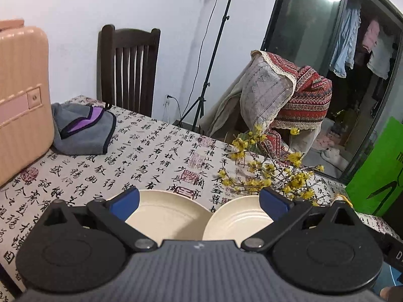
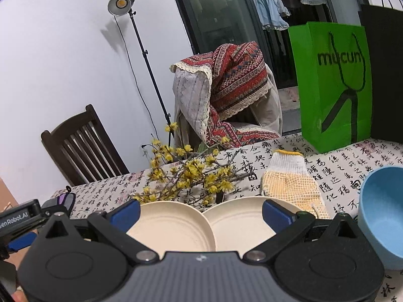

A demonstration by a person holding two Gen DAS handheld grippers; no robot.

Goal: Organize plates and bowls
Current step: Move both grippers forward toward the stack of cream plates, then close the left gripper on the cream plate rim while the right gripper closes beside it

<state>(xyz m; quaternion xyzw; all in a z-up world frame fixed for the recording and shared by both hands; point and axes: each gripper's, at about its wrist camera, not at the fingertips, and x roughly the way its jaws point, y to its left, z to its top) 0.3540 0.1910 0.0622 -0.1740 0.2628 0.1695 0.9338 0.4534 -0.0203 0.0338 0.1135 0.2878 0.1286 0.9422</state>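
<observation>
Left tongs (image 1: 199, 202): spread wide, nothing is held between the blue pads (image 1: 126, 202). They are seen at the bottom centre of the left wrist view, above the worktop covered by a white cloth printed with black calligraphy (image 1: 151, 151).

Two round cream plates with ridged wells are recorded side by side at the bottom centre of both views. In the left wrist view the left cream plate (image 1: 163, 216) and the right cream plate (image 1: 236, 222) lie between the pads, their rims meeting or slightly overlapping; which of the two cannot be told.

Right tongs (image 2: 201, 212): likewise spread wide and empty, blue pads (image 2: 277, 214) apart. In the right wrist view the same pair is seen, left cream plate (image 2: 171, 226) and right cream plate (image 2: 241, 221), the left rim appearing to lie over the right one.

A light blue round bowl (image 2: 382, 214) is noted at the right edge of the right wrist view, upright on the worktop, just beside the right plate.

Other items logged:
- a branch of small yellow blossoms (image 2: 191, 176) lying just behind the plates, centre of the frame;
- a white and yellow knitted work glove (image 2: 289, 181) lying flat, right of centre, near the right plate;
- a bright green paper carrier bag (image 2: 332, 85) standing at the upper right;
- a grey and purple folded cloth (image 1: 83, 130) at the left of the left wrist view, touching a peach ribbed hard-shell suitcase (image 1: 22, 95) at the left edge.
</observation>
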